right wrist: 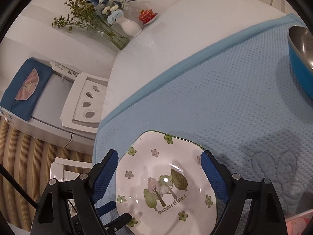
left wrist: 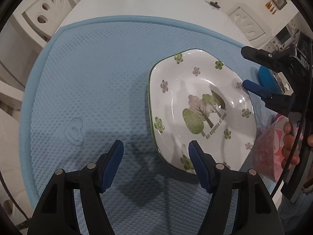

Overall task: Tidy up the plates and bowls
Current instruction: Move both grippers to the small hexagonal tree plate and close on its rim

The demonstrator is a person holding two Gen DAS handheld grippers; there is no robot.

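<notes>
The forest-print plate [right wrist: 166, 184] lies flat on the blue mat [right wrist: 225, 98], right between my right gripper [right wrist: 159, 161] fingers, which stand wide on either side of its rim; I cannot tell whether the pads touch it. My left gripper [left wrist: 156, 148] hangs half open and empty at the plate's near edge, one finger over the rim, the other over bare mat. Beyond my right fingers, far to the side, sits a blue bowl [right wrist: 301, 58]. A pink bowl [left wrist: 268, 156] lies beside the plate, under my right hand [left wrist: 291, 145].
</notes>
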